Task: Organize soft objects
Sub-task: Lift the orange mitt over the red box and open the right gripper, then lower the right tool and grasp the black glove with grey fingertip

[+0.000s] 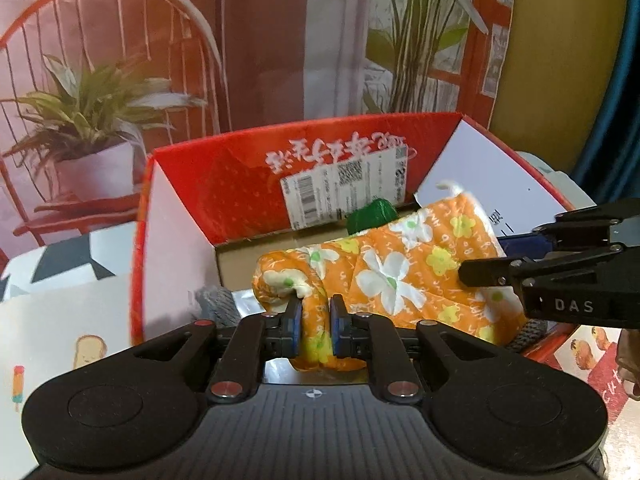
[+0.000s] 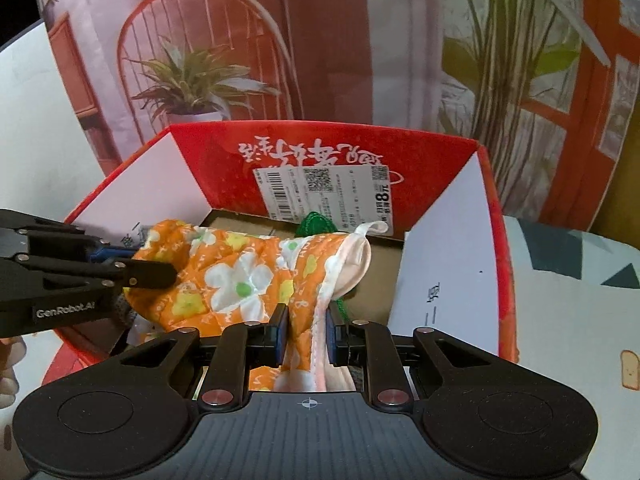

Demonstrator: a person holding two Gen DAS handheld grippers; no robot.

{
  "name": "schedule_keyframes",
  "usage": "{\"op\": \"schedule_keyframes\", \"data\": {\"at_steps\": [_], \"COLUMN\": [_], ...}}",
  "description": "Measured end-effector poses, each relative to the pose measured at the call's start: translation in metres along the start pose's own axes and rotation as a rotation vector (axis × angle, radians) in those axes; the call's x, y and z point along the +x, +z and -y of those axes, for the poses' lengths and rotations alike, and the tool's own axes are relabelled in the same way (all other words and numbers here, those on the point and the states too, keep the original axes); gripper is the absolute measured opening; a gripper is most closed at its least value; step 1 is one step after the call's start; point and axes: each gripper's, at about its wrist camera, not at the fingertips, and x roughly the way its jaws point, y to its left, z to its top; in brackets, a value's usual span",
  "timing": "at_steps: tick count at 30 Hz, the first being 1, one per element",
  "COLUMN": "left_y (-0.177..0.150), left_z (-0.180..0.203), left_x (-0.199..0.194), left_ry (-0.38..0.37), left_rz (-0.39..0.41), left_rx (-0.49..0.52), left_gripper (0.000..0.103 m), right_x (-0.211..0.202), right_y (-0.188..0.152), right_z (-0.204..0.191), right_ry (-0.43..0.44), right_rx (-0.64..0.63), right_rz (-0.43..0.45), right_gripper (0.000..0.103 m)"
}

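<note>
An orange oven mitt with white and yellow flowers [image 1: 400, 264] hangs between my two grippers, over the open red cardboard box [image 1: 240, 184]. My left gripper [image 1: 314, 322] is shut on the mitt's thumb end. My right gripper [image 2: 306, 330] is shut on the mitt's cuff end [image 2: 256, 280], by its white trim and hanging loop. The right gripper also shows at the right of the left wrist view [image 1: 472, 274]. The left gripper shows at the left of the right wrist view [image 2: 160, 268]. A green soft item [image 1: 372, 214] lies in the box behind the mitt.
The box [image 2: 440, 216] has raised flaps and a shipping label [image 2: 328, 192] on its back flap. A grey knitted item [image 1: 214, 304] lies at the box's left front. A patterned tablecloth [image 2: 568, 312] covers the table. A printed backdrop with chair and plants hangs behind.
</note>
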Motion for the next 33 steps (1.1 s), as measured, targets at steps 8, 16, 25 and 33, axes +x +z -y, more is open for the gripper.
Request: {"op": "schedule_keyframes", "data": {"at_steps": [8,16,25,33], "left_y": [-0.001,-0.044,-0.098,-0.127], "left_z": [-0.004,0.0,0.008,0.011], "left_x": [-0.047,-0.098,-0.123,-0.106], "left_ry": [-0.022,-0.045,-0.016,-0.04], "left_rz": [0.12,0.178,0.209,0.132], "left_rx": [-0.029,-0.084,-0.16,-0.24], "left_gripper": [0.049,0.049,0.051,0.051], "right_x": [-0.036,-0.09,-0.12,-0.101], "right_y": [-0.004,-0.032,-0.086,-0.129], "right_z": [-0.003,-0.017,-0.026,-0.026], "right_ry": [-0.011,0.016,0.031,0.019], "right_rx": [0.015,-0.013,0.01,0.097], "right_rz": [0.15,0.306,0.351,0.249], "right_gripper": [0.042,0.043,0.043,0.043]}}
